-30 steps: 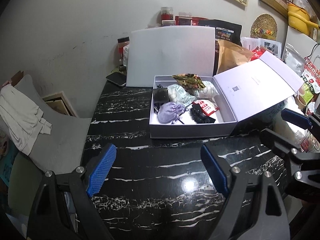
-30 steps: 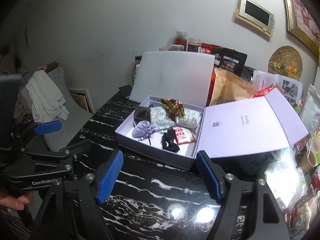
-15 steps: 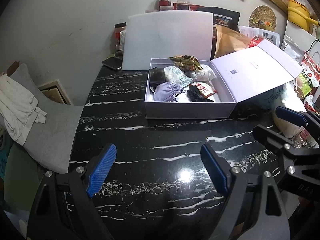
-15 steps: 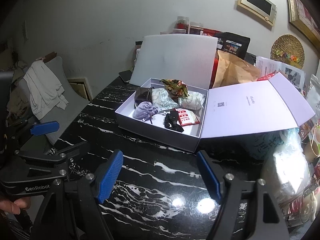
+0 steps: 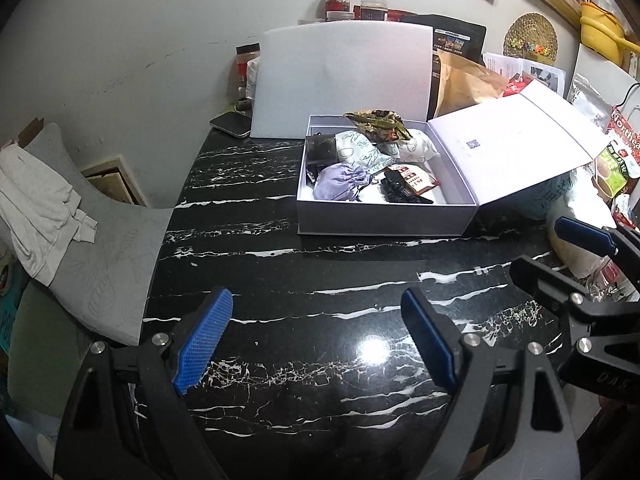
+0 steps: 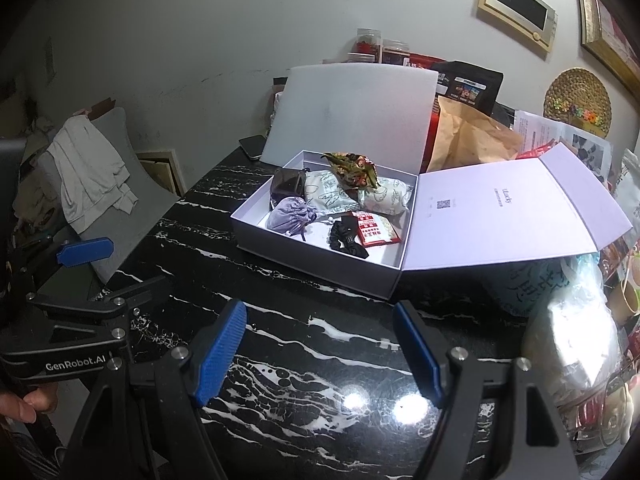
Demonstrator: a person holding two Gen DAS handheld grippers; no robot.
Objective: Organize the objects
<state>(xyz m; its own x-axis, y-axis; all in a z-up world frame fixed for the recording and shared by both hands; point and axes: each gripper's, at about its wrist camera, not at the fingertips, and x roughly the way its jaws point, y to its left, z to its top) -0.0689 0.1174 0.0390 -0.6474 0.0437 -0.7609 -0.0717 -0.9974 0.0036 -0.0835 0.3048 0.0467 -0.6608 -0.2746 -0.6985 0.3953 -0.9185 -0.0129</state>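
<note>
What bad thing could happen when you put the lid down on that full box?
Two things might go wrong. The crinkly leaf-patterned packet sits piled on the white pouches and seems to poke above the box rim, so the open lid might not close flat. Also, the lid leans over cluttered bags on the right, so lifting it could nudge them. Both grippers, left and right, are open and empty.

open white box, filled with small items

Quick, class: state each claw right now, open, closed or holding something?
Left claw: open, holding nothing, above the black marble table.
Right claw: open, holding nothing.
</note>
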